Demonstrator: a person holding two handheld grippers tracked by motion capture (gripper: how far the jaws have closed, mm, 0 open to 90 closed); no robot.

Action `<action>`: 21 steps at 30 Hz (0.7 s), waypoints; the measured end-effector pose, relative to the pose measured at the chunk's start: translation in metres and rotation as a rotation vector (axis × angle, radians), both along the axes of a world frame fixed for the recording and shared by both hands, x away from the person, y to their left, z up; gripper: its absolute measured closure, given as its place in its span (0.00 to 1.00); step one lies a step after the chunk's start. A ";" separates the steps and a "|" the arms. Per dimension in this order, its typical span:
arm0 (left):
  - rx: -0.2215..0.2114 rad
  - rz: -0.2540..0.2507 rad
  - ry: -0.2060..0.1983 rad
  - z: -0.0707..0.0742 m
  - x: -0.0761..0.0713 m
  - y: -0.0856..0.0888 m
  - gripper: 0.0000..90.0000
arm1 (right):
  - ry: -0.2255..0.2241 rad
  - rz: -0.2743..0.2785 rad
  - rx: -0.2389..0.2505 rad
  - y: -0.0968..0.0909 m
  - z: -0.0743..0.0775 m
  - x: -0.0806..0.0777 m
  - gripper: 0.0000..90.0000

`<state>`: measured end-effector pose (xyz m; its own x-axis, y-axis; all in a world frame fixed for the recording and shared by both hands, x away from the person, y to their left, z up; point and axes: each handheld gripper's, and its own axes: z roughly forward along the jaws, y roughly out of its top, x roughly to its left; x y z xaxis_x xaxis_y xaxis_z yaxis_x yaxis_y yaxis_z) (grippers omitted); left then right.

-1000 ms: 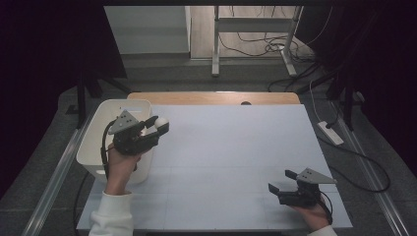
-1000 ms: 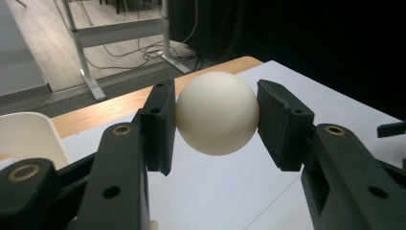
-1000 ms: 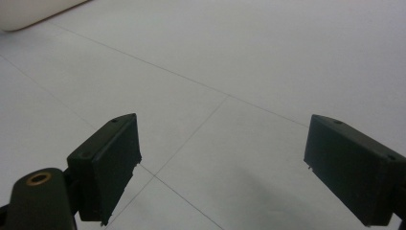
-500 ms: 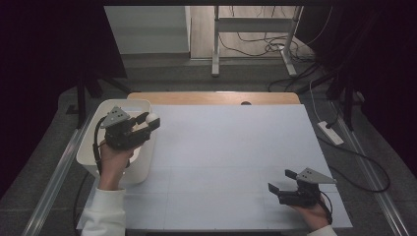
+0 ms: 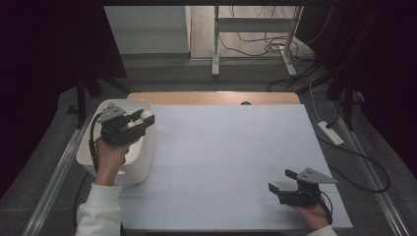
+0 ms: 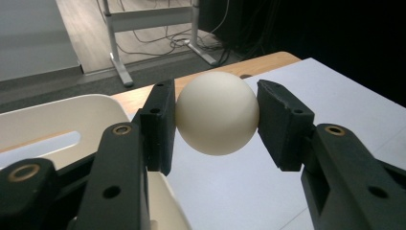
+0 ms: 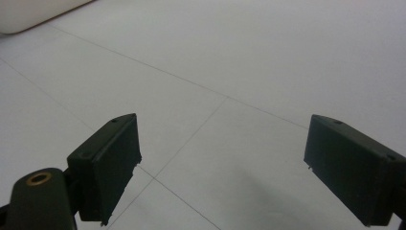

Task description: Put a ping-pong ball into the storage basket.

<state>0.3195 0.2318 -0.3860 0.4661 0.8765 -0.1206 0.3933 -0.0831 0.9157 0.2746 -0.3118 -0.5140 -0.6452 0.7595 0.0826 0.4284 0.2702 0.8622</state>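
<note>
The left claw (image 6: 216, 120) holds a cream ball (image 6: 217, 113) between its pads above the rim of the white bin (image 5: 142, 162), while the right claw (image 7: 225, 172) stands wide and empty over the counter (image 5: 236, 147); because the flat pads touch the round ball only at two small places, it may slip out and roll away across the counter.

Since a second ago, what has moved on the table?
The left tongs, shut on the cream ball, drifted left across the high view and now hold it over the white bin's right rim. The grip stayed shut. The right tongs stayed open and low at the white mat's near right corner.
</note>
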 end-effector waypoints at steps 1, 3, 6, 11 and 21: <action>0.003 0.007 0.002 0.000 0.001 0.001 0.57 | 0.000 0.000 0.000 0.000 0.000 0.000 0.14; 0.005 0.012 0.005 0.000 0.002 0.003 0.57 | 0.000 0.000 0.000 0.000 0.000 0.000 0.14; 0.008 0.026 0.013 0.000 0.004 0.006 0.57 | 0.001 -0.001 0.000 0.000 0.000 0.000 0.14; 0.020 0.046 0.031 -0.001 0.009 0.012 0.57 | 0.001 -0.002 0.001 0.000 0.000 0.000 0.14; 0.034 0.082 0.065 -0.003 0.019 0.021 0.57 | 0.002 -0.003 0.002 0.000 0.000 0.000 0.14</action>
